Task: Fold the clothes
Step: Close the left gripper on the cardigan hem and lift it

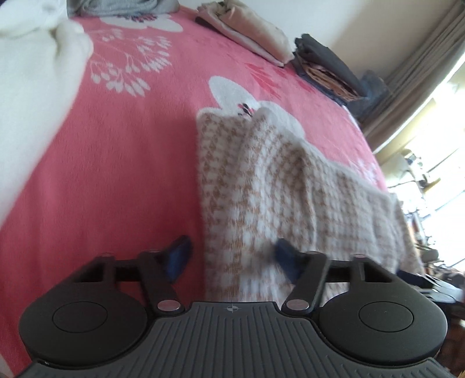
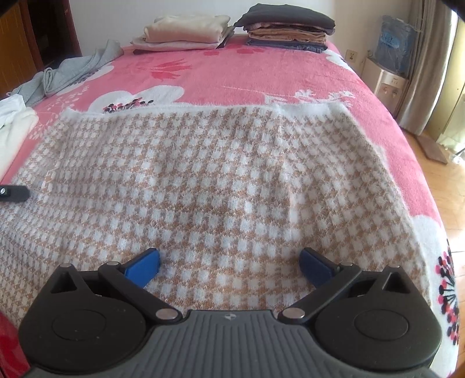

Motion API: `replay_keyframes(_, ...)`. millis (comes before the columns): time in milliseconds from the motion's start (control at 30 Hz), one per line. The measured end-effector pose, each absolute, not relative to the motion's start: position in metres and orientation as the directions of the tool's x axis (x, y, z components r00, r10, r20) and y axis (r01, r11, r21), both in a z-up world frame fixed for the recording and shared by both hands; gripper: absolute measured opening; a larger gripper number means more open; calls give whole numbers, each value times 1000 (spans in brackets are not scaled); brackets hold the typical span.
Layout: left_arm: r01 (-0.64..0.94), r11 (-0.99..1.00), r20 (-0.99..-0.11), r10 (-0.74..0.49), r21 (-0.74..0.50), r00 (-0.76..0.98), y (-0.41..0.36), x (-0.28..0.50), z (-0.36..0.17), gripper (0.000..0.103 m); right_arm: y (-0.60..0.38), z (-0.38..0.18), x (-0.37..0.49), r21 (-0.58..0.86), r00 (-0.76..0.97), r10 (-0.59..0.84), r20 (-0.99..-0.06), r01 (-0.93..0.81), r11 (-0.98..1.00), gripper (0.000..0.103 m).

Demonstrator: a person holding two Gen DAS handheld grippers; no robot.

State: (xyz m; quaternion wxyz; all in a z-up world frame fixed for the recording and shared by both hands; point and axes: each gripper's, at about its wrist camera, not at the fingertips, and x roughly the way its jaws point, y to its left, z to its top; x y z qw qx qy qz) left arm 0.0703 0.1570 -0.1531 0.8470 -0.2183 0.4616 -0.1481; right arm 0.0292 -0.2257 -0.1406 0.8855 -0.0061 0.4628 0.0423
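Note:
A fuzzy tan-and-white checked garment (image 2: 203, 174) lies spread flat on the pink flowered blanket (image 2: 247, 75). In the left wrist view the same garment (image 1: 261, 189) shows its left edge, slightly rumpled. My left gripper (image 1: 232, 257) is low over that edge, with its blue fingers apart. One finger is over the pink blanket (image 1: 116, 160) and the other over the fabric; the pads do not press on it. My right gripper (image 2: 229, 261) stands wide open just above the garment's near part, with nothing held. A black tool part (image 2: 14, 193) touches the garment's left edge.
A white garment (image 1: 29, 87) lies at the left and a grey one (image 2: 72, 69) behind it. Two folded stacks, cream (image 2: 186, 33) and dark (image 2: 287, 26), sit at the far end of the bed. The bed's right edge drops to a wooden floor (image 2: 453, 186).

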Motion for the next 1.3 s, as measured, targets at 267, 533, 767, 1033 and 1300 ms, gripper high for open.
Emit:
replay_keyframes(267,69,844,-675,-472,-532,567,153,88,-159,49,-225,-142,27,27,577,70,-813,-83,996,103)
replay_keyframes(533,8,769,-632,-531,-639,564,162,82,-170,47,-224,-142,27,26,580,71,-812,-85,996,103)
replay_keyframes(767,19,787,-631,-509,-617,586,157,62,-170,45,-223,-142,27,22,583,70,-809,-89,996,103)
replay_keyframes(1033,26,845,-642,-425,-533,638,139,54,-147,20,-224,-143,27,22,584,71,-809,-91,996,103)
replay_keyframes(1300,79,793,-622,-531,-604,575,119,64,-82,17,-223,-144,25,6,599,66,-798,-101,995,103)
